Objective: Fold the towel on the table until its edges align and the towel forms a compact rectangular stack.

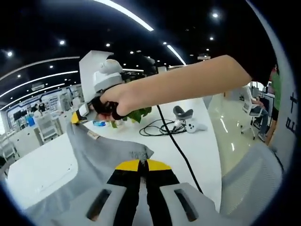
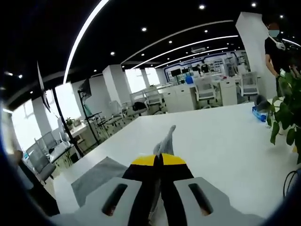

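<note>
A grey towel (image 1: 101,153) hangs stretched above the white table (image 1: 42,167) in the left gripper view. My left gripper (image 1: 143,165) is shut on one of its edges, with cloth bunched at the yellow tips. The right gripper (image 1: 80,117), held by a person's hand, pinches another corner of the towel up at the left. In the right gripper view, my right gripper (image 2: 159,161) is shut on the towel (image 2: 165,141), which rises as a thin fold past the tips. More grey cloth (image 2: 96,176) lies lower left.
A black cable (image 1: 176,141) and white controllers (image 1: 188,123) lie on the table at the right, with a green plant (image 1: 136,115) behind the hand. Plant leaves (image 2: 284,108) stand at the right of the white table (image 2: 221,146). A person (image 2: 277,40) stands beyond; office desks and chairs fill the background.
</note>
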### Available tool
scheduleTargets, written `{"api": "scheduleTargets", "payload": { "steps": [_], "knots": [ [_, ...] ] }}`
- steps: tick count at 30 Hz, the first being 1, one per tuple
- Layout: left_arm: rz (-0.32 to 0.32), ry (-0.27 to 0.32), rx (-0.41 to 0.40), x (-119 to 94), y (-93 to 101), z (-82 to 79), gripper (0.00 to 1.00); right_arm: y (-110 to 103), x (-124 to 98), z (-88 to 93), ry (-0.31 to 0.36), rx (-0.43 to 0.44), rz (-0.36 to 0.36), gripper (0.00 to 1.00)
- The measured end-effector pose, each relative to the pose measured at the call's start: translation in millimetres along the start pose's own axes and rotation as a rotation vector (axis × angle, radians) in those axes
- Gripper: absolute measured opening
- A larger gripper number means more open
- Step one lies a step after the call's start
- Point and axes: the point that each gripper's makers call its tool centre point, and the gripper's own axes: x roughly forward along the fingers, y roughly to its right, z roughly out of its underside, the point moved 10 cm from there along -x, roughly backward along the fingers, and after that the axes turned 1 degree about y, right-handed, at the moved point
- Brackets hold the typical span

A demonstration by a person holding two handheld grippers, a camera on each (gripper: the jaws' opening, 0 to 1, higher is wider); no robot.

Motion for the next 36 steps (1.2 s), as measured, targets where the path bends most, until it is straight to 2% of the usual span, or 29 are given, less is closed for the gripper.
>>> {"api": "scheduleTargets", "payload": {
  "steps": [17, 36],
  "knots": [
    [-0.093, 0.038, -0.005, -56, -23.7, -5.4, 0.03, -49, 22, -17.4, 0.014, -0.009, -0.039, 0.0],
    [-0.216, 0.048, -0.039, -129, -60.9, 8.1, 0.03, -114, 62, -25.5, 0.011, -0.009, -0.101, 0.0]
  ]
}}
